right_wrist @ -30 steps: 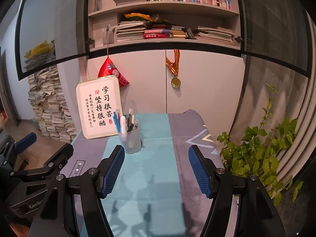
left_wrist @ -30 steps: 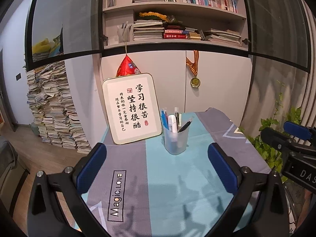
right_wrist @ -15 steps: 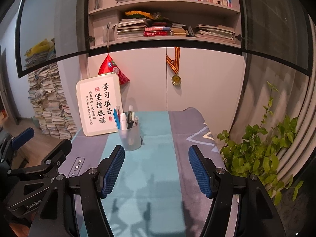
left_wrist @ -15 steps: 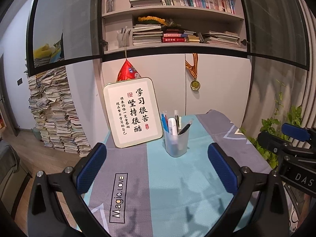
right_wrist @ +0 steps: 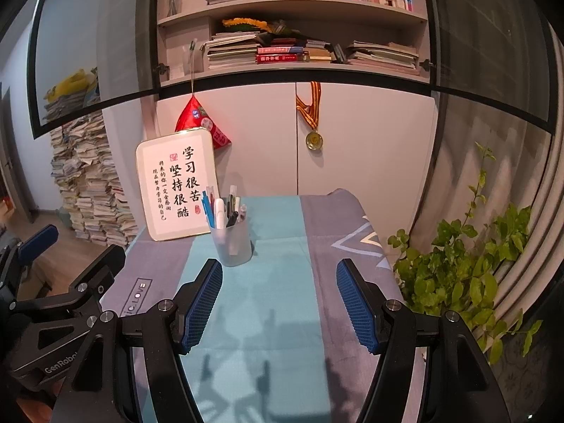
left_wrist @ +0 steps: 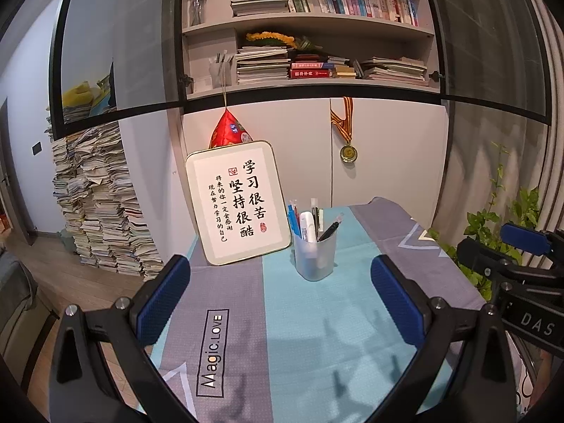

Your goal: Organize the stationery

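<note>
Nearest, the left gripper [left_wrist: 280, 294] and right gripper [right_wrist: 279, 303] are hovering with blue-padded tongs spread, holding nothing. Beyond them, on the teal and grey tablecloth [left_wrist: 299, 335], the translucent plastic pen cup [left_wrist: 314, 259] is standing upright, full of pens, beside the white calligraphy board [left_wrist: 238, 202]. Nothing has shifted lately; organizing appears finished.
</note>
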`<state>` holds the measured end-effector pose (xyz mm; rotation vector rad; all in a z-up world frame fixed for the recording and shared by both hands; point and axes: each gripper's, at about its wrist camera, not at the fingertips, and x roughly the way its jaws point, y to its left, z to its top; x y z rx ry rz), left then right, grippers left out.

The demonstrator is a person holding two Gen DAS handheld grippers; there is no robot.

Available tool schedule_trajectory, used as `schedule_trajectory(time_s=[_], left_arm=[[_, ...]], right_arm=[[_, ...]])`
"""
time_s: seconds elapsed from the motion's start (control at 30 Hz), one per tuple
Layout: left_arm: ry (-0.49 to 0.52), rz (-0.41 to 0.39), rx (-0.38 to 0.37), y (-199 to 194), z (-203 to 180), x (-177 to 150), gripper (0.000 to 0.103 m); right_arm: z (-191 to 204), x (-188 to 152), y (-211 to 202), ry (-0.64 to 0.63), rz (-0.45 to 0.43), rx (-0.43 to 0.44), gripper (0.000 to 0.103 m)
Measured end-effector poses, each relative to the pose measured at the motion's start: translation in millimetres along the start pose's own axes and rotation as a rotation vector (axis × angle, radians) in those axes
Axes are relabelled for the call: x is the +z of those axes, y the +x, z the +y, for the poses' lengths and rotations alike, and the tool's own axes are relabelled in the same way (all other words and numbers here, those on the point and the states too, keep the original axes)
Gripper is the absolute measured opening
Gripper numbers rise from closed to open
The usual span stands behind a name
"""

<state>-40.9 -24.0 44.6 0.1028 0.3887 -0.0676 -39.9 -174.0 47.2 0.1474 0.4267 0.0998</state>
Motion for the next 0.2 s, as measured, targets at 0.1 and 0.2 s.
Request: schedule_trajectory(time_s=[0.1, 0.2], left_arm=[[-0.003, 0.003, 0.001, 0.4, 0.5, 0.2, 0.102], [-0.003, 0.006, 0.000, 1.2, 0.5, 0.0, 0.102]], right_arm=[[-0.5, -2.9, -1.4, -0.001, 0.002, -0.002, 0.068], [-0.7, -3.8, -1.4, 0.001, 0.003, -0.002, 0.068]])
